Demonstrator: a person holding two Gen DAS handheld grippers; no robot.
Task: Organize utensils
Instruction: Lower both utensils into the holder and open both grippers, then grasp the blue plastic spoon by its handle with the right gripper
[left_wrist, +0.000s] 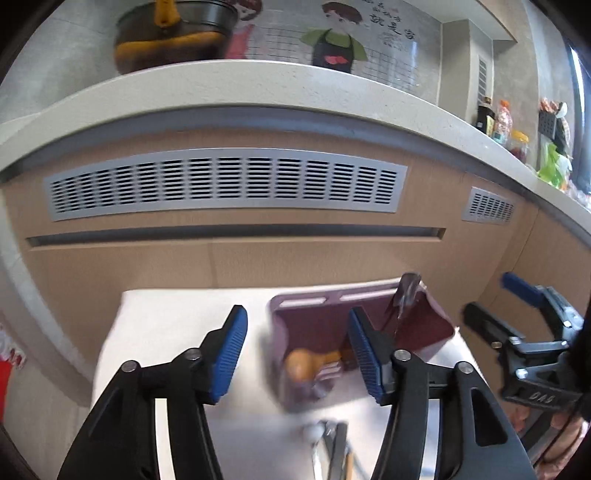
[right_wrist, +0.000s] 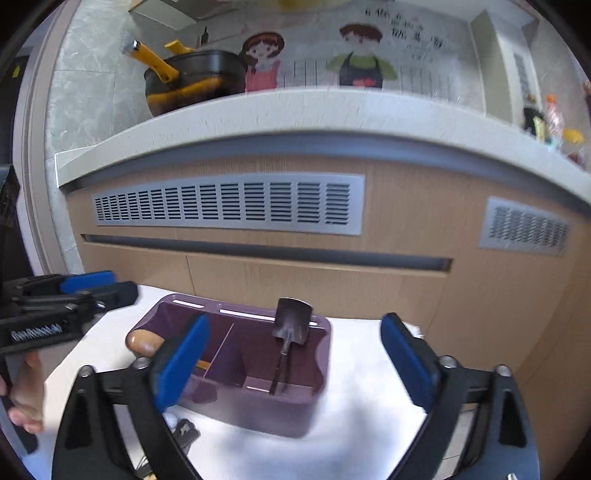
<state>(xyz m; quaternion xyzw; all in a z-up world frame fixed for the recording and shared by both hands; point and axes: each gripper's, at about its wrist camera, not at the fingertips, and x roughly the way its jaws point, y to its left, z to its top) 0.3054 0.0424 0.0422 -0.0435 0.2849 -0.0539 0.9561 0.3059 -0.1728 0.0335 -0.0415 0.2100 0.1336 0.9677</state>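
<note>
Purple caddy (right_wrist: 258, 406) holds dark spatula (right_wrist: 291, 325); left tongs (left_wrist: 297, 354), right tongs (right_wrist: 295, 363) gape wide.

daylight, bright | glare on white table (right_wrist: 369, 424) | motion blur throughout | strong fisheye edge bending

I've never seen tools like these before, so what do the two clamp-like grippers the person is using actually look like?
Both look alike. The left gripper and right gripper each have two black angular plastic arms joined with round silver rivets. Each finger ends in a bright blue ribbed rubber pad. White lettering is printed on the black bodies, too blurred to read reliably. A bare hand grips the left one; no cables show.
</note>
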